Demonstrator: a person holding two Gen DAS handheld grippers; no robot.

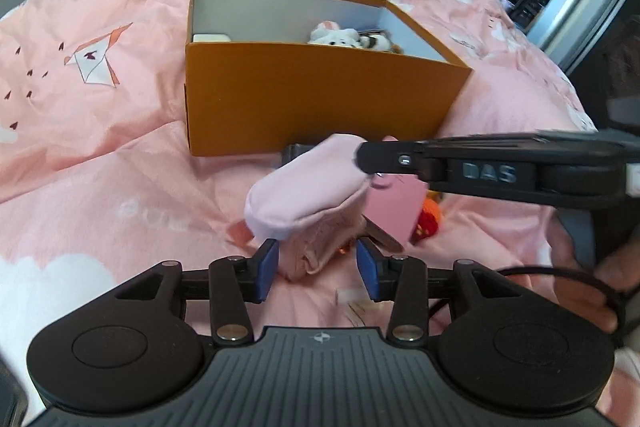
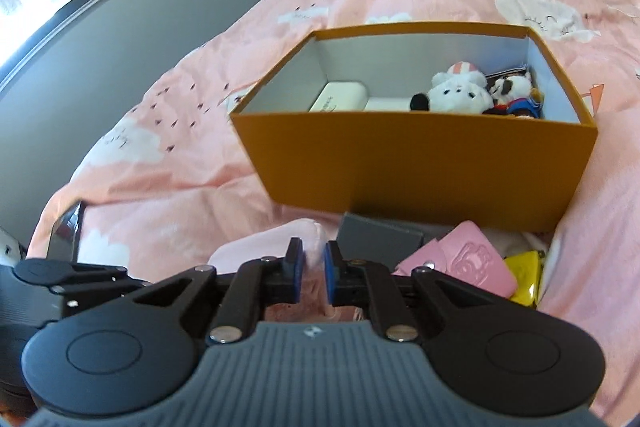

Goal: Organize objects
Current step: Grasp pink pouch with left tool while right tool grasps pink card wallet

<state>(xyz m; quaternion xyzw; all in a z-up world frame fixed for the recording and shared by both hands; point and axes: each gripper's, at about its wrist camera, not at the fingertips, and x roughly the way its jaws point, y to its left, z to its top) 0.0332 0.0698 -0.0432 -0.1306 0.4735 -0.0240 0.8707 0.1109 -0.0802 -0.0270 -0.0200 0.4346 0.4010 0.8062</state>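
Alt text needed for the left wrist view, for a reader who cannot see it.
The right tongs pinch a pale pink folded cloth above a pink bedspread, while the left tongs stand open just below the cloth. Behind sits an open orange box holding plush toys.

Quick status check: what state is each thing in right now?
Orange box: open, no lid, upright on the bed.
Plush toys: inside the box.
Pink cloth bundle: pinched by the right gripper.
Left gripper: open around the bundle's lower end.
Pink pouch: outside, beside the box.
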